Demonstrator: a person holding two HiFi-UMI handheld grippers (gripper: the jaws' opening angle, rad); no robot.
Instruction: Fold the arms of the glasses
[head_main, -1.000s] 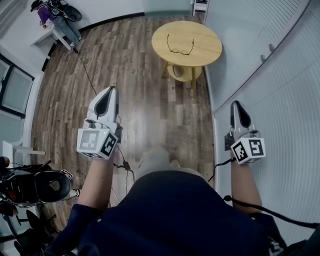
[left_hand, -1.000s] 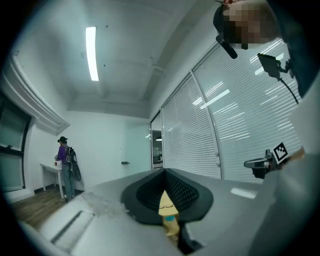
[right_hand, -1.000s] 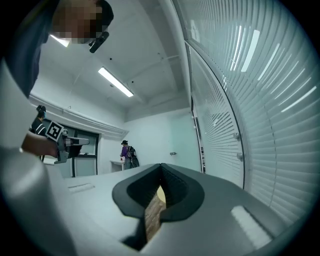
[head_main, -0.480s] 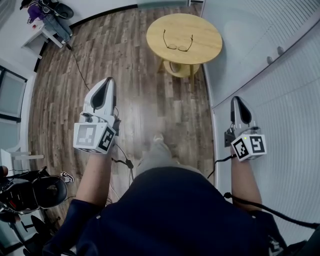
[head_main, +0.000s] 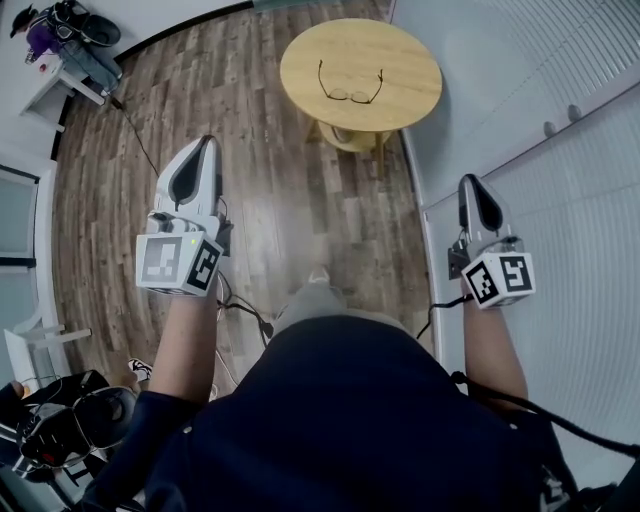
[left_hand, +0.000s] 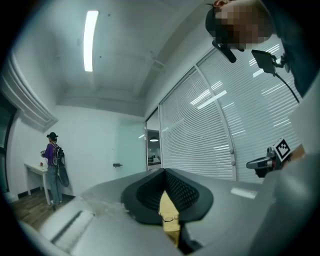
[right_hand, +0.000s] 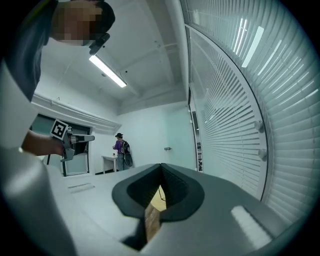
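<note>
A pair of black-framed glasses (head_main: 350, 92) lies on a round wooden table (head_main: 410, 55) at the top of the head view, its arms spread open and pointing away from me. My left gripper (head_main: 203, 143) is held level over the floor, well short of the table and to its left, shut and empty. My right gripper (head_main: 470, 182) is level near the wall, also shut and empty. In the left gripper view the glasses (left_hand: 170, 218) show far off through the slit below the closed left gripper (left_hand: 164, 172). The right gripper (right_hand: 161, 167) shows a sliver of table (right_hand: 159, 200).
A white slatted wall (head_main: 560, 150) runs close along my right side. Between me and the table is wooden floor (head_main: 290, 200) with a black cable (head_main: 140, 145) trailing left. A person stands at a white desk (head_main: 60, 60) at far left. Dark equipment (head_main: 60, 425) sits at bottom left.
Both grippers have moved forward over the floor towards the table, still shut. The table and glasses look larger and nearer in the head view.
</note>
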